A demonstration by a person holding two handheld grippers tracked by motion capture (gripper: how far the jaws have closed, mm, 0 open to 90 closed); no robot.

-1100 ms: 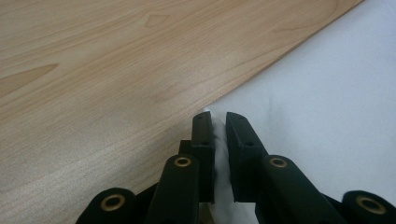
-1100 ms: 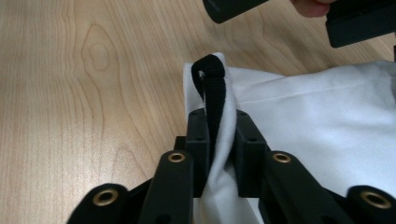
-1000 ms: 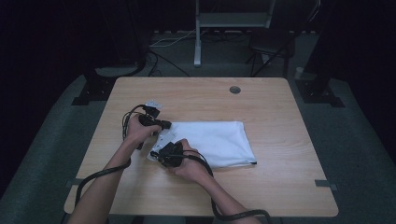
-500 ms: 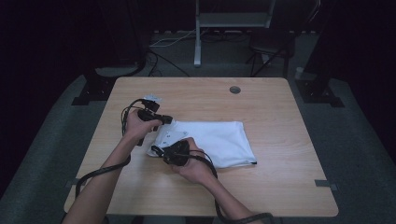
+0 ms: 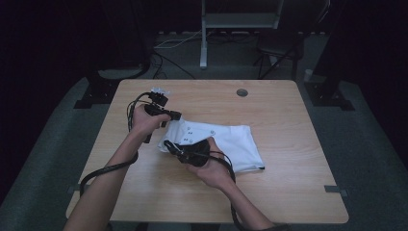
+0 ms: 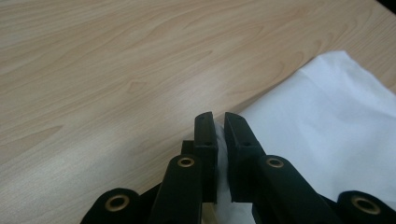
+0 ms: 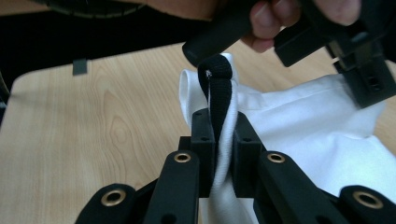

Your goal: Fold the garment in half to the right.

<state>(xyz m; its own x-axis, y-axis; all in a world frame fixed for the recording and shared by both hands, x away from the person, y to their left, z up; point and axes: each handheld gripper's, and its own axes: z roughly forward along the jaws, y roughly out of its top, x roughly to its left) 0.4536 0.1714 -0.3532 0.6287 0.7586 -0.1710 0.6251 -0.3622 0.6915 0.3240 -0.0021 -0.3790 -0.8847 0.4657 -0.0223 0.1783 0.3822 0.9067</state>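
Both tools pinch the white garment lying mid-desk: left tool is closed on its white edge, right tool on the black-trimmed hem. Fabric seems light, soft and limp; gripping hems holds better than loose cloth.

Black fingers, brass-ringed screws, black trailing cables, bare forearms

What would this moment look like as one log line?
left hand-held gripper: shut on white garment | right hand-held gripper: shut on garment's black-trimmed edge | garment partly on table
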